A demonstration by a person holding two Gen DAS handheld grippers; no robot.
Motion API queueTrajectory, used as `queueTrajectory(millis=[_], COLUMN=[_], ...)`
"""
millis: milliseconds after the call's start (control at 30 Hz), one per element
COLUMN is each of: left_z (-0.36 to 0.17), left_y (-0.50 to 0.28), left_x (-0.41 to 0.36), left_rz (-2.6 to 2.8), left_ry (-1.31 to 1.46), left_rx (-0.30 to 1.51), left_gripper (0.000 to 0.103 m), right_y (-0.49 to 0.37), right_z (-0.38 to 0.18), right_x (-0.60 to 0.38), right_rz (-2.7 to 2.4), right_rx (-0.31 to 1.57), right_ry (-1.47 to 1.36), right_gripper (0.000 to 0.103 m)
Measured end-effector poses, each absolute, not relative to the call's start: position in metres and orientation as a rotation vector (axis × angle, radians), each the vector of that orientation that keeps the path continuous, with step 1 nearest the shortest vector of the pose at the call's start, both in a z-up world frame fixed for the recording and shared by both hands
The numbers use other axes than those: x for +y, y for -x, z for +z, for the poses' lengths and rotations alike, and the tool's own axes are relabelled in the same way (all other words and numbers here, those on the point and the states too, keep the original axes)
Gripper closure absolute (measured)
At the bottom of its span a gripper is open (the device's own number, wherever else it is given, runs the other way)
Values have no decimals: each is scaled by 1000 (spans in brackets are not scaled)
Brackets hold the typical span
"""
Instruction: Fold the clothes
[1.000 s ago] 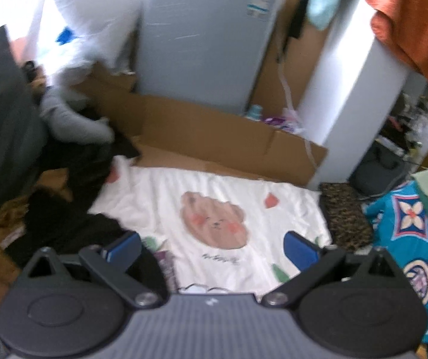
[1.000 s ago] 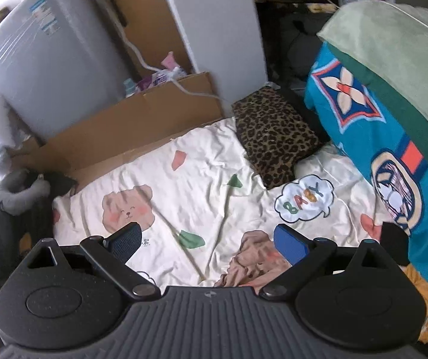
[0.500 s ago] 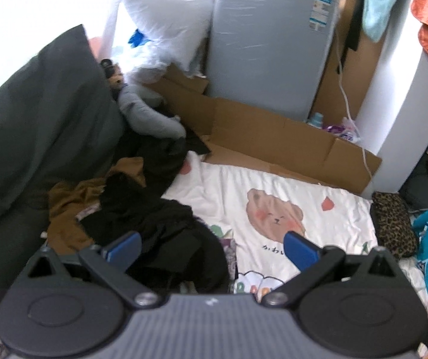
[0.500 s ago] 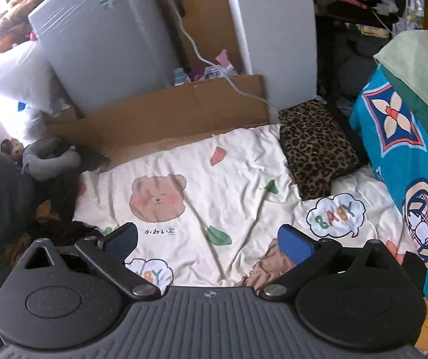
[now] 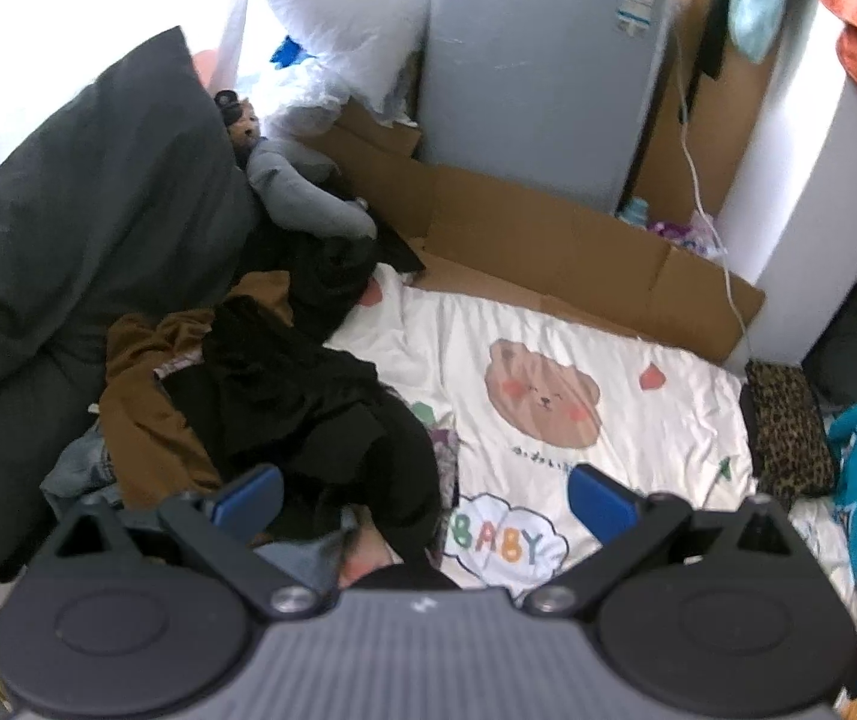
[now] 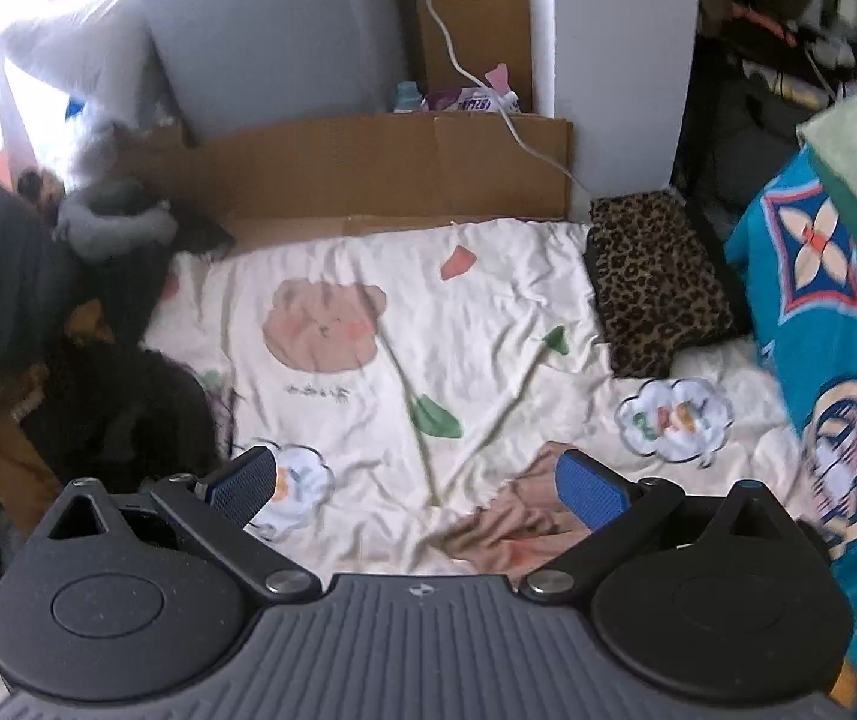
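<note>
Both claws hang over the bed with their blue pads spread wide and nothing between them: the left claw point(image 5: 425, 495) sits above the heap of dark clothes point(image 5: 308, 396) piled at about nine o'clock on the white bear-print sheet point(image 5: 596, 372), a brown garment point(image 5: 146, 414) tangled along the heap's outer side. The right claw point(image 6: 416, 480) hovers over the bare sheet, with a folded leopard-print piece point(image 6: 656, 294) lying at two o'clock beside the teal blanket point(image 6: 830, 324).
</note>
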State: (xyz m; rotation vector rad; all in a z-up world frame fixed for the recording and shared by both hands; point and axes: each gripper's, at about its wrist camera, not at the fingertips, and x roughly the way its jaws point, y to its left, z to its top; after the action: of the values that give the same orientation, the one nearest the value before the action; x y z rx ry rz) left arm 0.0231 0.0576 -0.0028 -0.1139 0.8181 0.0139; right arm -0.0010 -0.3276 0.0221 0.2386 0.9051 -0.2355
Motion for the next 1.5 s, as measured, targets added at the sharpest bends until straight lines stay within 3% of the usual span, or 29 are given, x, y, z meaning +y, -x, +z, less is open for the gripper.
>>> queueTrajectory(millis=[700,1500], left_z=[-19,-5], left_y=[-12,-15], left_x=[-23,-34], left_rz=[-42,-20], left_ry=[15,-4], left_rx=[903,879], left_gripper=[0,0], right_y=[19,28], right_z=[8,19], right_x=[-306,-313], right_rz=[-174,-168], right_rx=[960,890], right_ry=[-209,-205], right_gripper=[0,0])
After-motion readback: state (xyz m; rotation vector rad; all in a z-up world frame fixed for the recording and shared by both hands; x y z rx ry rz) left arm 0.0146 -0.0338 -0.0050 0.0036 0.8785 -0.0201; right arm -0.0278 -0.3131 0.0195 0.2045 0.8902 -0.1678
